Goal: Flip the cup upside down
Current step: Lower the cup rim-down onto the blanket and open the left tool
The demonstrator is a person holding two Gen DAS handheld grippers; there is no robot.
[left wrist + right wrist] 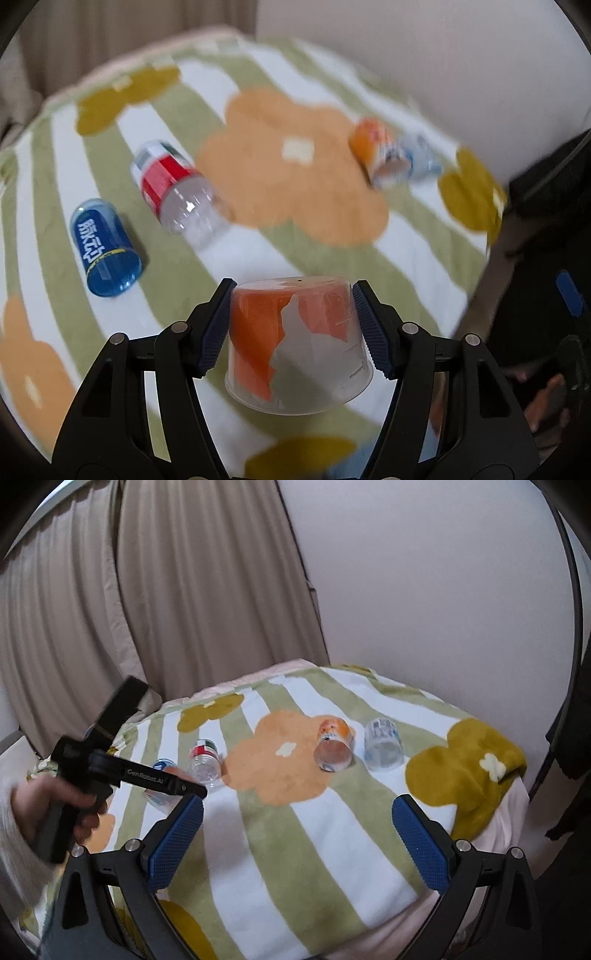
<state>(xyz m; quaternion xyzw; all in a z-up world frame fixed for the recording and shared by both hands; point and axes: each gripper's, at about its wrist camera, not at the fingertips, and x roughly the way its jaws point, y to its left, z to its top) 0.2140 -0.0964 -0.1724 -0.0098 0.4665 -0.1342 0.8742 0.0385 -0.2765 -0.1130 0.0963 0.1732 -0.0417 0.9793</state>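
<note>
My left gripper (291, 325) is shut on a clear plastic cup with an orange and white label (295, 343). The cup is upside down, base up and rim down, held just above the blanket (258, 258). In the right wrist view the left gripper's body (110, 771) shows at the left in a hand, and the held cup (159, 797) is mostly hidden behind it. My right gripper (297, 834) is open and empty above the near part of the blanket (295, 849).
Other cups lie on their sides on the striped flowered blanket: a blue one (105, 247), a red-labelled one (177, 188), an orange one (376, 147) (332, 746) and a clear blue-printed one (421, 155) (382, 744). Curtains (147, 590) and a wall (424, 590) stand behind.
</note>
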